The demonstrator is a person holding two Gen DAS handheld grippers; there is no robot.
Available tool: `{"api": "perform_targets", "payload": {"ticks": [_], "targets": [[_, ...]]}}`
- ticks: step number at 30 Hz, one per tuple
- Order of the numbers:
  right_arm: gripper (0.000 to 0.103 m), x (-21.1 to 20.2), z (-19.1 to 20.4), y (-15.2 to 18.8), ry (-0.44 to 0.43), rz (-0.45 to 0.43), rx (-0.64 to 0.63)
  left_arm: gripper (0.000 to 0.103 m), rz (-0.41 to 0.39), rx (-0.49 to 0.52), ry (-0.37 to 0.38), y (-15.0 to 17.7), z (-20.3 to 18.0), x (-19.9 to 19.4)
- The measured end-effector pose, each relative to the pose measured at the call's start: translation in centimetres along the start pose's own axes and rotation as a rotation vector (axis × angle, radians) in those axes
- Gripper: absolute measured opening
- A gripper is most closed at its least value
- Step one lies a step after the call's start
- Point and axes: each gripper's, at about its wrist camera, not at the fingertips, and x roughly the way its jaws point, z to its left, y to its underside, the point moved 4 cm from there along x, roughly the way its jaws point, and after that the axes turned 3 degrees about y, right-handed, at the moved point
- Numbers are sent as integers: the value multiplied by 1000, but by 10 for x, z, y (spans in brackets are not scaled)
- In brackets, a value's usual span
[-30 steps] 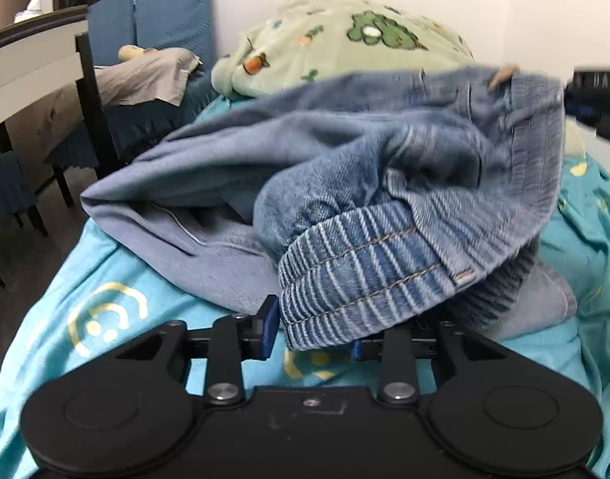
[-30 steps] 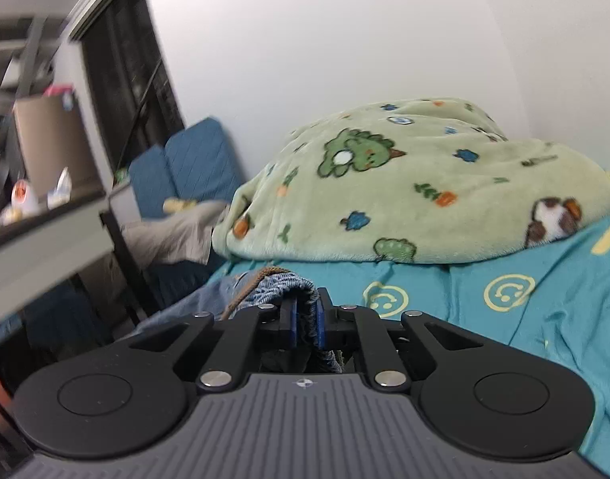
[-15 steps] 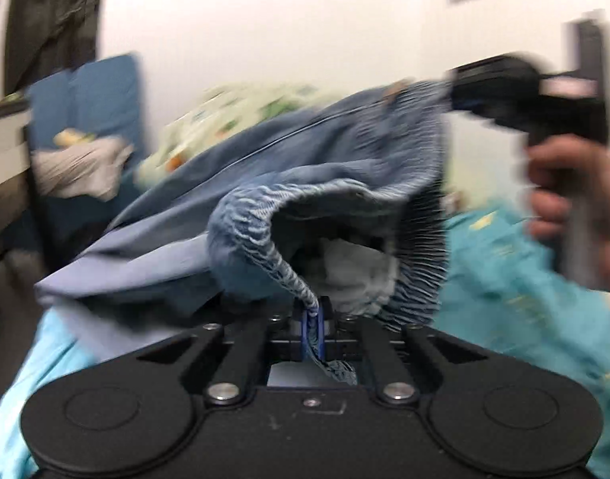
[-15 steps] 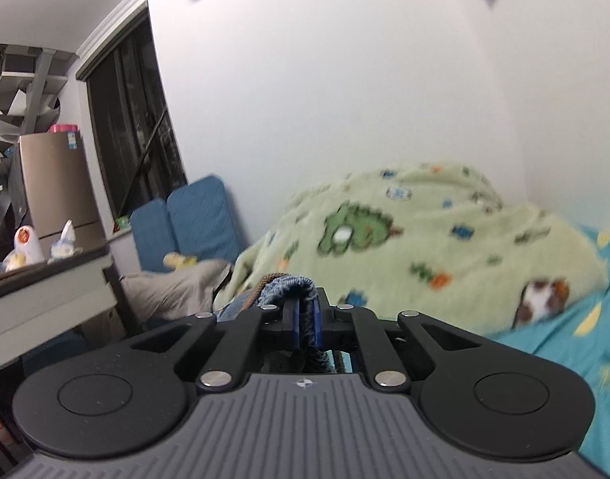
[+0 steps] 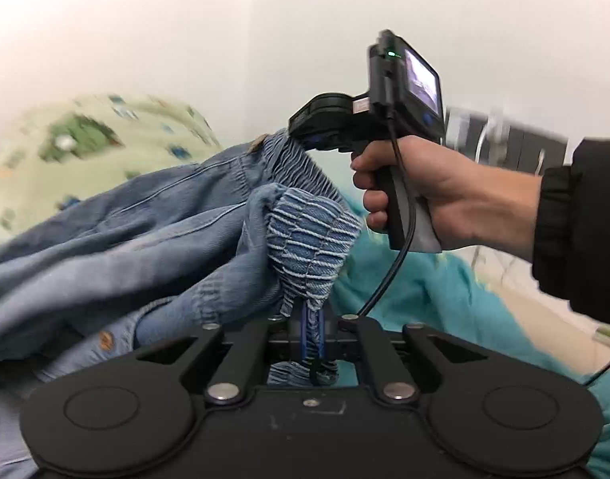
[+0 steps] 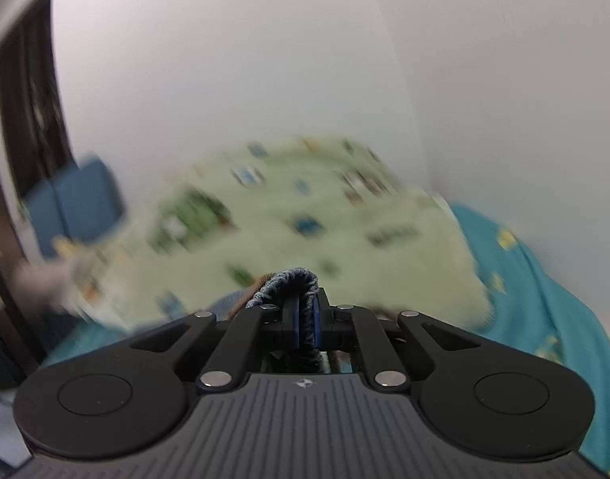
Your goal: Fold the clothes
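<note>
Plainly, the left tool (image 5: 312,329) is clamped tight on the elastic waistband of the denim trousers (image 5: 117,239), and the right tool (image 5: 311,141) pinches the same band further along. They hang over the bed (image 5: 432,291), legs trailing, probably crumpled. Best to draw the band taut and level before laying it flat.

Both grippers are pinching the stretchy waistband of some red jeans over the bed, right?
Not quite: the jeans are blue denim, not red, as the left wrist view shows. Both the left gripper and the right gripper do pinch the stretchy waistband over the bed.
</note>
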Motion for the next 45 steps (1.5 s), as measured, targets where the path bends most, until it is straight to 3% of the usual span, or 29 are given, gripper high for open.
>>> {"api": "perform_targets", "payload": {"ticks": [3, 6, 8, 10, 12, 17, 20, 24, 30, 32, 35, 40, 45], "targets": [[7, 33, -23, 42, 48, 91, -47, 5, 20, -19, 23, 6, 2, 20], [12, 45, -31, 65, 60, 114, -30, 8, 32, -54, 55, 5, 7, 13], [15, 43, -37, 61, 69, 116, 21, 11, 45, -62, 80, 3, 5, 5], [23, 34, -39, 54, 88, 118, 37, 23, 53, -51, 100, 2, 5, -7], [41, 17, -37, 46, 97, 115, 23, 31, 56, -31, 116, 2, 6, -22], [42, -41, -22, 24, 97, 85, 10, 40, 56, 38, 84, 6, 12, -82], [43, -85, -1, 15, 69, 56, 57, 45, 43, 43, 31, 8, 22, -124], [46, -138, 40, 19, 19, 59, 167, 46, 48, -29, -61, 11, 45, -171], [55, -179, 109, 65, -66, 153, 356, 51, 68, -164, -278, 12, 99, -217], [56, -176, 121, 87, -71, 215, 417, 56, 75, -207, -334, 15, 121, -228], [68, -164, 125, 119, -28, 300, 501, 62, 94, -248, -406, 26, 154, -238], [70, -135, 106, 171, -11, 383, 735, 63, 185, -279, -463, 51, 194, -217], [71, -106, 104, 191, -4, 422, 751, 63, 263, -302, -530, 75, 219, -189]]}}
